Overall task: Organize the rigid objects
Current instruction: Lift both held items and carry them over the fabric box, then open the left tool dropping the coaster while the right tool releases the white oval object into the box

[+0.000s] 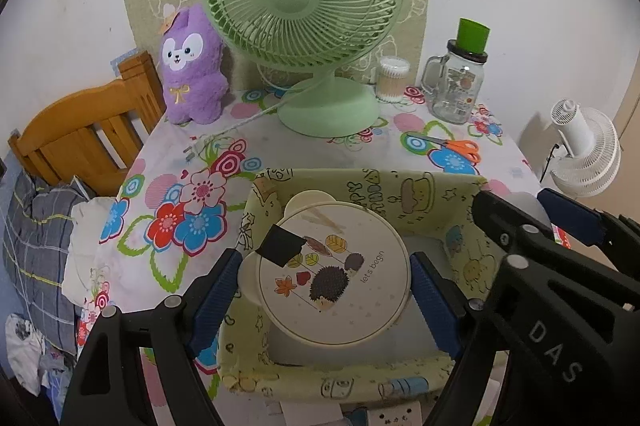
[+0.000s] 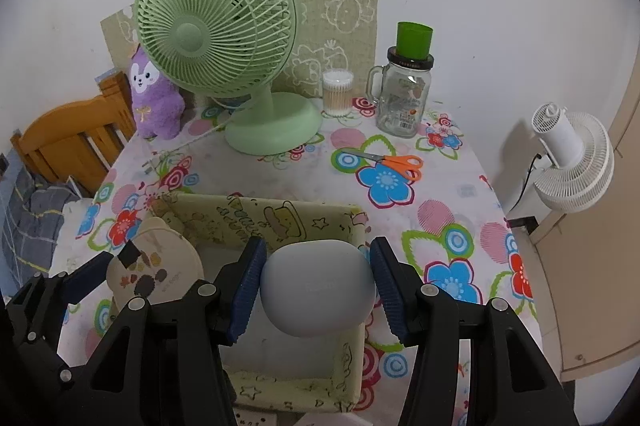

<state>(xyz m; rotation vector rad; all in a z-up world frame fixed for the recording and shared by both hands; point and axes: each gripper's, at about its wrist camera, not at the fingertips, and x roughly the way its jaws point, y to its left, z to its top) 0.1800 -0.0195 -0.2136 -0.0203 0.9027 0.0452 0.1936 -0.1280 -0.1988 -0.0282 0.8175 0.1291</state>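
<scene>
A yellow-green fabric storage box point(image 1: 420, 188) with cartoon prints stands at the table's near edge; it also shows in the right wrist view point(image 2: 256, 216). My left gripper point(image 1: 326, 292) is shut on a round cream lidded container point(image 1: 336, 278) with a hedgehog print and holds it over the box's left part. The container also shows in the right wrist view point(image 2: 154, 266). My right gripper point(image 2: 318, 286) is shut on a pale blue rounded case point(image 2: 318, 290) and holds it over the box's right part.
On the floral tablecloth stand a green desk fan point(image 2: 224, 38), a purple plush toy point(image 2: 154, 98), a cotton swab pot point(image 2: 338, 92), a glass mug jar with a green cup on it point(image 2: 404, 94) and orange-handled scissors point(image 2: 394, 162). A wooden headboard point(image 2: 68, 142) is left, a white fan point(image 2: 572, 162) right.
</scene>
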